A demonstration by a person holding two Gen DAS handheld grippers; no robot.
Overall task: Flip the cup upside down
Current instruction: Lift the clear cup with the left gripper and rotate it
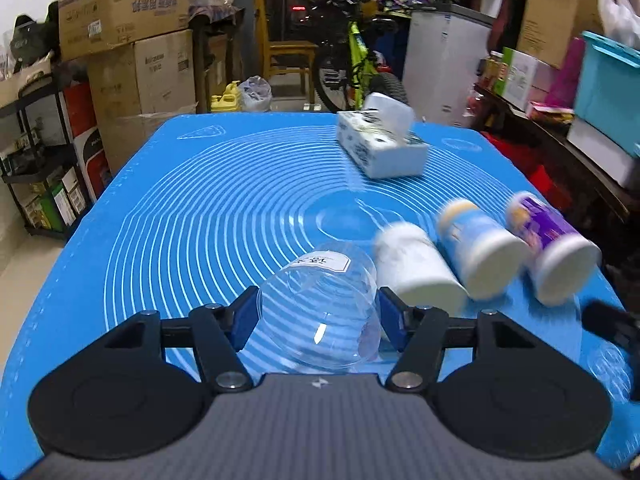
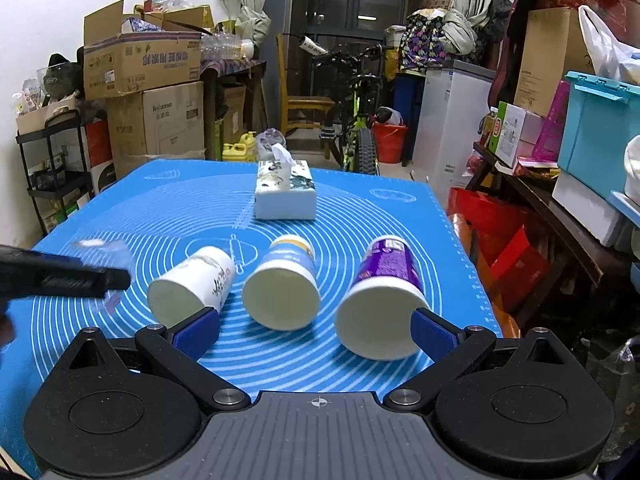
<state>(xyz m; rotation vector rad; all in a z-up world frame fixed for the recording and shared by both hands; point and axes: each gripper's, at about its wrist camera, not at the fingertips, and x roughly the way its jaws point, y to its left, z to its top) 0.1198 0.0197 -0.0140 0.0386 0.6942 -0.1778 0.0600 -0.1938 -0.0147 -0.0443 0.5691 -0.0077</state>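
Observation:
My left gripper (image 1: 318, 316) is shut on a clear plastic cup (image 1: 320, 300) and holds it tilted above the blue mat (image 1: 180, 208); its labelled base points away from me and its mouth faces the camera. In the right wrist view the left gripper shows as a dark blurred arm (image 2: 60, 278) with the clear cup (image 2: 108, 256) faint at its tip. My right gripper (image 2: 316, 332) is open and empty, low over the mat's near edge. Three paper cups lie on their sides ahead of it: white (image 2: 192, 284), blue (image 2: 284, 284), purple (image 2: 380, 296).
A tissue box (image 2: 286, 192) stands at the back of the mat, also seen in the left wrist view (image 1: 380, 144). Cardboard boxes (image 2: 144, 64), a bicycle (image 2: 360, 128) and shelves with bins (image 2: 592, 132) surround the table. The mat's right edge (image 2: 468, 248) drops off.

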